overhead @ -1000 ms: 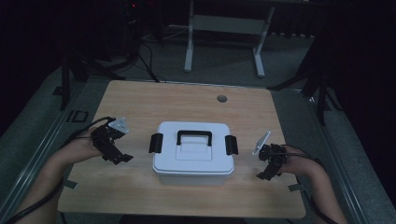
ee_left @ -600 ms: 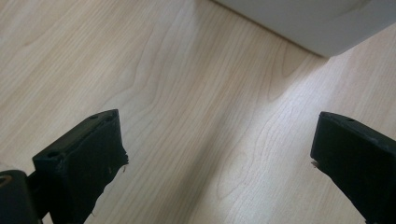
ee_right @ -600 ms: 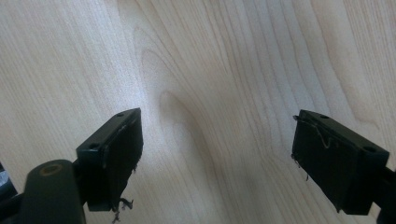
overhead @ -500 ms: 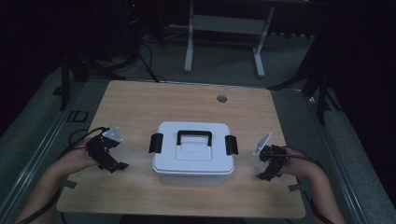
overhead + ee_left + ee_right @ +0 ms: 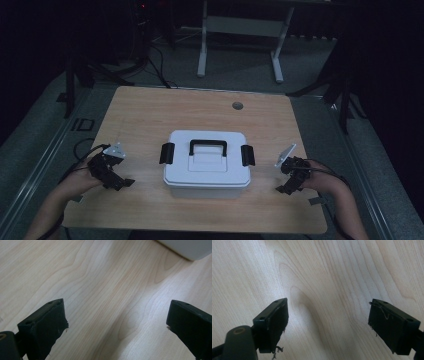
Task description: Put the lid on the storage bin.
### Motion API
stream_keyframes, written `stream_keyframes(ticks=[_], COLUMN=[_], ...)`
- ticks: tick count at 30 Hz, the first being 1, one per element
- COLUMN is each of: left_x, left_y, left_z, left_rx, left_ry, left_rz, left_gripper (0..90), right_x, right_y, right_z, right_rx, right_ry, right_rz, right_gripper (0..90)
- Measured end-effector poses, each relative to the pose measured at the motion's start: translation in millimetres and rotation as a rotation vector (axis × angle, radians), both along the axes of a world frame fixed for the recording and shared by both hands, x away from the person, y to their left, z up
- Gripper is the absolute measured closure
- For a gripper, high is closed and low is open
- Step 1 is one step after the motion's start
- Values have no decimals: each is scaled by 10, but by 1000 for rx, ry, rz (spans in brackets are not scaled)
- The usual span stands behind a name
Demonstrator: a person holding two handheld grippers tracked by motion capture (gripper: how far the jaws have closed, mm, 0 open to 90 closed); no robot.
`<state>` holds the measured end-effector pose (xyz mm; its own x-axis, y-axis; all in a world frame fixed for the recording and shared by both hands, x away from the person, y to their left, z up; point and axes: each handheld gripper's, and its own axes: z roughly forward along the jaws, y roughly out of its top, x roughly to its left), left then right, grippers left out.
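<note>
White plastic box (image 5: 207, 166) sits square in the middle of my counter (image 5: 200, 115), lid on, black carry handle (image 5: 208, 146) lying flat across the top and a black latch on each short end. From the high view I've got my left gripper (image 5: 119, 183) low over the wood to the left of the box, well apart from it, with its grey plate tipped up behind. My right gripper (image 5: 285, 189) is off to the right of the box, closer to that end but not touching it, cable trailing back along my forearm.

Checking the left gripper view: both black fingers (image 5: 45, 326) are spread wide, nothing between them but pale wood grain, and a rounded white corner of the box (image 5: 186, 248) peeks in at the top right. So that one's released and empty, pointing down at bare counter just short of the box.

Right gripper view now: same story, fingers (image 5: 273, 322) parted wide, only wood grain in the gap, a few frayed threads hanging off the pad edges. Released, holding nothing.

Up the counter beyond the box there's a small round grommet (image 5: 237, 105) near the far edge.
</note>
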<state>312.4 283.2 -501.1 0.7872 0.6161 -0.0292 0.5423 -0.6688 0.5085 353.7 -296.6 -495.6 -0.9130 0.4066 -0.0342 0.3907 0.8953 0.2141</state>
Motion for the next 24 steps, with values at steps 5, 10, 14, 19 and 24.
stream_keyframes(ticks=[5, 10, 14, 19, 24], left_x=[-47, -61, -80, -104, -136], left_y=[22, 76, 76, 79, 34], left_z=[-104, -226, -321, -408, -459], left_rx=[7, -21, -21, -38, -17], left_ry=[-37, -36, -27, -33, -40], left_rz=[35, 85, 101, 129, 121], left_gripper=[21, 20, 21, 21, 21], right_x=[6, 8, -2, -12, -13], right_y=[6, -4, -33, -61, -68], right_z=[-14, -24, -63, -128, -154], right_rx=[0, 3, 4, 4, 2], right_ry=[-7, -11, -10, 1, 4], right_rz=[-7, -9, -22, -30, -34], right_gripper=[160, 160, 160, 160, 160])
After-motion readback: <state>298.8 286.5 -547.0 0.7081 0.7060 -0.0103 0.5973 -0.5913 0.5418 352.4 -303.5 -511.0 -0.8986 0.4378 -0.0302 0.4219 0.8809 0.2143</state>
